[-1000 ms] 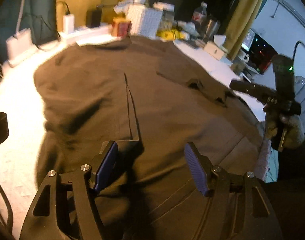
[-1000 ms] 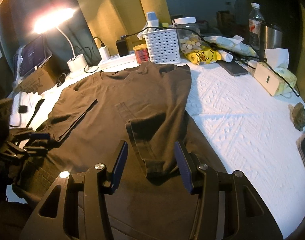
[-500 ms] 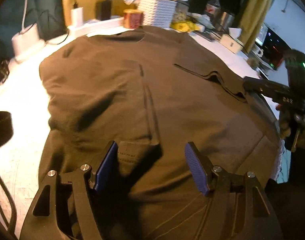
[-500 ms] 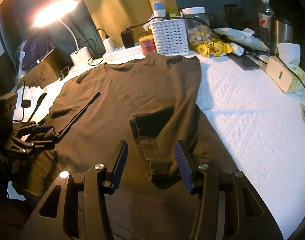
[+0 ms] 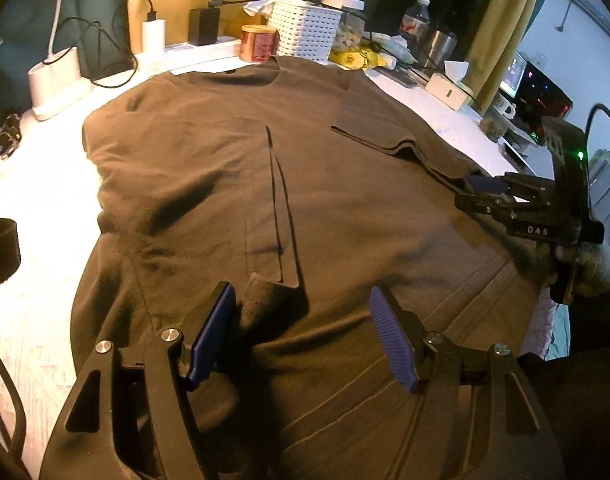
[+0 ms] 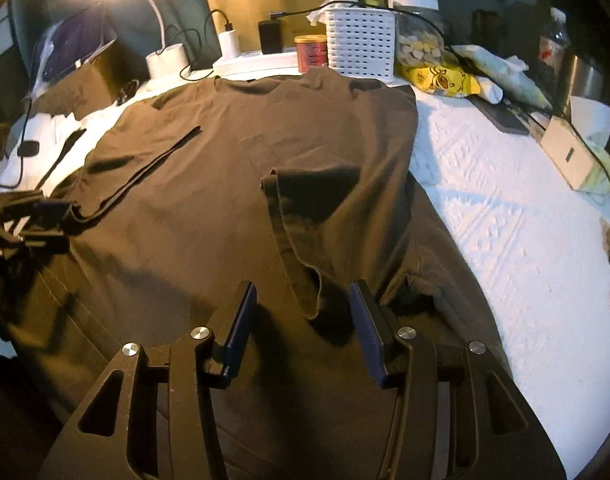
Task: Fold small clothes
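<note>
Brown t-shirt [image 6: 209,184] lying flat on white-covered table [image 6: 505,208], both sleeves folded inward. Left gripper [image 5: 301,332] hovering wide open over left sleeve hem [image 5: 265,288], gripping nothing. Right gripper [image 6: 301,320] closing around right sleeve hem [image 6: 305,280], pads not pressing yet. Risk: pinching body layer underneath too, dragging fold crooked

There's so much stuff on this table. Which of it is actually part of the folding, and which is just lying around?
Part of the job:
brown T-shirt
left gripper, open
right gripper, closing over a folded-in sleeve

Just lying about:
white basket
red tin
yellow duck packet
desk lamp
tissue box
</note>
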### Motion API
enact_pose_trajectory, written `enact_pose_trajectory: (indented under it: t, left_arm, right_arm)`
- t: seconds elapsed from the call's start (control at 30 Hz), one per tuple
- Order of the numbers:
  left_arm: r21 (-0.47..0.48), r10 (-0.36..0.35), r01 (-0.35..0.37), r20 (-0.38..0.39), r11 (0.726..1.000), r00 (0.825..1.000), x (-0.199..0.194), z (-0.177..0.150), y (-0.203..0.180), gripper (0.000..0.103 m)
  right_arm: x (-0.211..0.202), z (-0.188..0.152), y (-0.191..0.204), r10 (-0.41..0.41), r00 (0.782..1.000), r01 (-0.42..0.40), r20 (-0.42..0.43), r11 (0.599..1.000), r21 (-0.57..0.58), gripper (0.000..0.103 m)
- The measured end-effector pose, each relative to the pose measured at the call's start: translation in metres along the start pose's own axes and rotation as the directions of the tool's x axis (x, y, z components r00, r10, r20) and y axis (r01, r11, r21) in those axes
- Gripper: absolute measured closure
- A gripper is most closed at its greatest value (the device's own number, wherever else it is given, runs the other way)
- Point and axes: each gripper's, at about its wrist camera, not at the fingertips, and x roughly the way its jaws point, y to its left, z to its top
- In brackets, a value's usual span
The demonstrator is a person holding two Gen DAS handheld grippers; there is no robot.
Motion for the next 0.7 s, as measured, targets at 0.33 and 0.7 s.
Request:
enact_pose_trajectory:
  t: [0.33, 0.7]
  left_arm:
    - [-0.015, 0.041, -0.041, 0.028, 0.999, 0.999, -0.013, -0.006, 0.001, 0.034]
    - [-0.039, 0.11, -0.106, 0.102, 0.994, 0.989, -0.033, -0.014, -0.009, 0.033]
  right_arm:
    - [-0.009, -0.007, -0.005, -0.038, 0.999, 0.038, -0.006, 0.999, -0.005, 0.088]
    - [-0.043, -0.021, -0.012, -0.062, 0.997, 0.06, 0.044, 0.998, 0.034, 0.056]
